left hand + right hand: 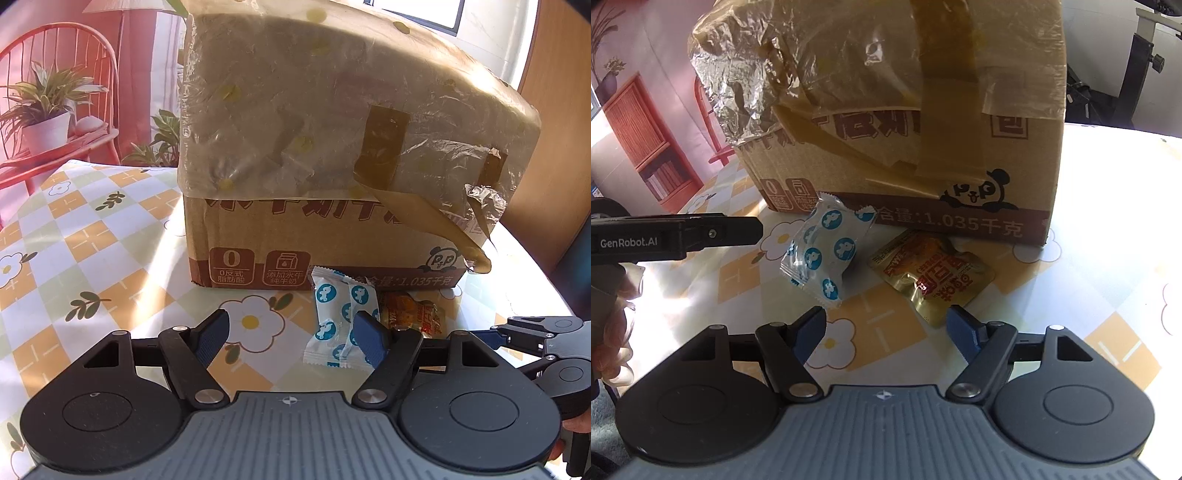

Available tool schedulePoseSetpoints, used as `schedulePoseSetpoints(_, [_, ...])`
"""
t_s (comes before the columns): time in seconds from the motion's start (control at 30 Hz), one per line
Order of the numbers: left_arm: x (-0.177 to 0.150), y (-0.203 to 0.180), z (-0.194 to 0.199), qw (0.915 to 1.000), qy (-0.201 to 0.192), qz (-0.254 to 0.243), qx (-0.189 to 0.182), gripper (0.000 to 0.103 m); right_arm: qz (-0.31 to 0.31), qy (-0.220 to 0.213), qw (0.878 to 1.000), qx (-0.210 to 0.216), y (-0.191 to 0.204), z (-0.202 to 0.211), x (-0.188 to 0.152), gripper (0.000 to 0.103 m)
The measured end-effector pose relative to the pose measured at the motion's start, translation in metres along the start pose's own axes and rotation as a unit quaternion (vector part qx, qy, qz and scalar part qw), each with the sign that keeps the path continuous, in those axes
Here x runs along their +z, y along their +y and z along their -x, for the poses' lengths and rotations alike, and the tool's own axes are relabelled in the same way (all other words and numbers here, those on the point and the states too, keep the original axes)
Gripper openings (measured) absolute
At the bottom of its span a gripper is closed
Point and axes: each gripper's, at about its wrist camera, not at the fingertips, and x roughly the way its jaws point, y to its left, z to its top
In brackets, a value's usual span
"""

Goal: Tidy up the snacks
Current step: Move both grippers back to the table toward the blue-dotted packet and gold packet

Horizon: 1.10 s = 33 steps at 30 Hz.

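Note:
A white snack packet with blue dots (338,325) (827,251) lies on the tablecloth in front of a taped cardboard box (332,147) (905,129). A gold and red snack packet (413,314) (934,275) lies to its right. My left gripper (295,338) is open and empty; its right finger sits over the white packet's right edge. My right gripper (886,330) is open and empty, just short of both packets, its right finger by the gold packet's near corner. The left gripper also shows in the right wrist view (701,234), and the right gripper in the left wrist view (535,332).
The table has a checked cloth with flowers (92,240) (1108,295). Crinkled plastic film and brown tape hang off the box (738,85). A red chair with a potted plant (48,122) stands back left. A red shelf (646,147) stands beyond the table.

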Motion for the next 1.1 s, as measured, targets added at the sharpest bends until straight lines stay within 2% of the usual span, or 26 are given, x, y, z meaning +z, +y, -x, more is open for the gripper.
schedulePoseSetpoints(0.07, [0.000,0.001,0.000,1.0000,0.001,0.002,0.001,0.076,0.040,-0.014,0.999,-0.025,0.002,0.002,0.004,0.073])
schedulePoseSetpoints(0.2, [0.001,0.001,-0.001,1.0000,0.002,0.003,0.001,0.075,0.080,-0.026,0.995,-0.048,-0.002,-0.008,0.017,0.072])
schedulePoseSetpoints(0.43, [0.002,-0.002,-0.005,1.0000,0.006,-0.003,-0.003,0.075,0.139,-0.007,0.989,-0.050,-0.006,-0.033,0.025,0.072])
schedulePoseSetpoints(0.53, [0.001,-0.004,-0.009,0.9999,0.009,-0.005,-0.004,0.075,0.111,-0.008,0.993,-0.039,-0.013,-0.036,0.023,0.075])
schedulePoseSetpoints(0.6, [0.000,-0.005,-0.010,0.9999,0.011,-0.007,-0.006,0.075,0.103,-0.015,0.994,-0.042,-0.014,-0.034,0.019,0.072])
schedulePoseSetpoints(0.77, [-0.003,-0.009,-0.015,0.9997,0.017,-0.013,-0.011,0.075,0.097,-0.022,0.994,-0.055,-0.007,-0.020,0.005,0.053])
schedulePoseSetpoints(1.1, [0.001,-0.031,-0.045,0.9980,0.034,-0.050,-0.020,0.076,0.022,-0.039,0.996,-0.075,-0.004,0.002,-0.015,0.049])
